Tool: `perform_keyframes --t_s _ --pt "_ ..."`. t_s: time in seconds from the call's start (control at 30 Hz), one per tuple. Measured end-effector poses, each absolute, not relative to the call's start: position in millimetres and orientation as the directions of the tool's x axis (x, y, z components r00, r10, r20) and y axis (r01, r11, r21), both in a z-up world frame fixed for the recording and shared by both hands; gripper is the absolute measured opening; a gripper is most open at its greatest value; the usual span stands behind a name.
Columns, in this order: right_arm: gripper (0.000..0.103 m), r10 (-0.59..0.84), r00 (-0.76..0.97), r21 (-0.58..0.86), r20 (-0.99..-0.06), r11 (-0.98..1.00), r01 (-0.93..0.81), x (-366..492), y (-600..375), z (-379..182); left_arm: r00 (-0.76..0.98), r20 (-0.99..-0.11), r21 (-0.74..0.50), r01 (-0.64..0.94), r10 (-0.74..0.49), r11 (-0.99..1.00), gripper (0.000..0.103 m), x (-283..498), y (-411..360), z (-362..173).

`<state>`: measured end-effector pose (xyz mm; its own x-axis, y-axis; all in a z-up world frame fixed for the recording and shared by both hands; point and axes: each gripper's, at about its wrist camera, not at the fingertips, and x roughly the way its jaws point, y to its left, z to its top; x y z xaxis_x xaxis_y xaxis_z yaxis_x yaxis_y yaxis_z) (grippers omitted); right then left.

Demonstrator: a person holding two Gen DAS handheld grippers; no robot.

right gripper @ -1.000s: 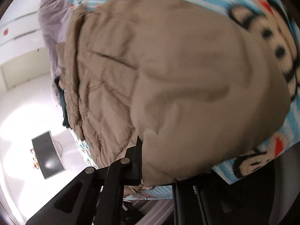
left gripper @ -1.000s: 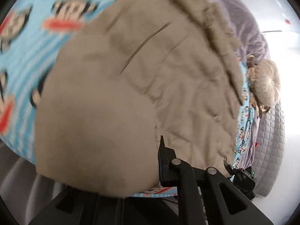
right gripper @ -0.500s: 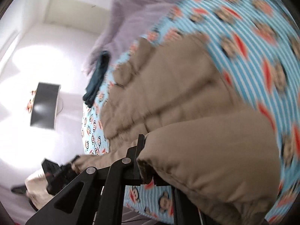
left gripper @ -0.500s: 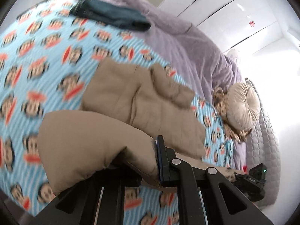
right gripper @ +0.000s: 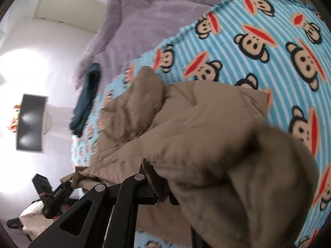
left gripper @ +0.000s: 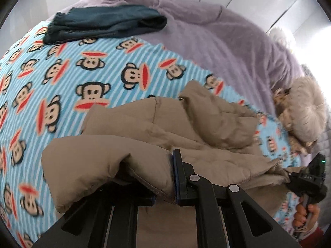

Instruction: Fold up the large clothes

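A second ago the tan puffer jacket [left gripper: 186,136] filled both views; now it has dropped away, its far half lying rumpled on the monkey-print blanket [left gripper: 62,78] of the bed. The left gripper [left gripper: 163,184] has its jaws clamped on one near corner, and the right gripper [right gripper: 159,188] is pinched on the other. With the near edge raised, the fold over the lying half looks under way, not landed.
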<state>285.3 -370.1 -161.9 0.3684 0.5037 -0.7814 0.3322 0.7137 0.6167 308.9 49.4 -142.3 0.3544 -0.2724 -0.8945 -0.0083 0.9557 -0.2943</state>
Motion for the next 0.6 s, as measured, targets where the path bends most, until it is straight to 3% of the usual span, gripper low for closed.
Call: perform_keyframes --t_s 0.2,0.37,0.4,0.43,0.47,0.5,0.53,0.6 --pt "0.008 0.483 0.35 0.595 -0.803 0.687 0.417 310.5 -370.2 -206.8 0.307 -0.922 -0.233 0.041 -0.234 0.972 0.015 338.6 38.5 -173.9" --pt "0.012 0.479 0.36 0.597 -0.801 0.685 0.418 311.6 -370.9 -202.0 0.33 -0.903 -0.251 0.119 -0.277 0.961 0.033 326.5 44.3 -148.9" --pt "0.015 0.474 0.355 0.59 -0.806 0.701 0.402 311.7 -370.2 -196.3 0.334 -0.899 -0.256 0.127 -0.285 0.958 0.043 323.2 46.0 -143.2" --pt "0.021 0.469 0.353 0.583 -0.809 0.714 0.387 311.1 -370.1 -190.0 0.341 -0.893 -0.261 0.135 -0.292 0.956 0.062 319.3 48.2 -136.6" --pt "0.025 0.464 0.357 0.579 -0.81 0.726 0.371 310.6 -369.6 -183.7 0.356 -0.889 -0.255 0.137 -0.288 0.957 0.072 315.8 49.5 -130.4" --pt "0.037 0.454 0.364 0.572 -0.813 0.74 0.354 309.9 -369.1 -175.7 0.394 -0.878 -0.234 0.145 -0.273 0.961 0.09 310.4 51.4 -120.2" --pt "0.057 0.441 0.377 0.564 -0.814 0.753 0.338 308.4 -369.6 -167.7 0.421 -0.868 -0.219 0.151 -0.263 0.964 0.093 306.3 52.6 -112.6" --pt "0.072 0.421 0.409 0.558 -0.81 0.768 0.314 303.9 -371.3 -152.9 0.474 -0.843 -0.195 0.172 -0.255 0.965 0.093 299.9 55.8 -96.0"
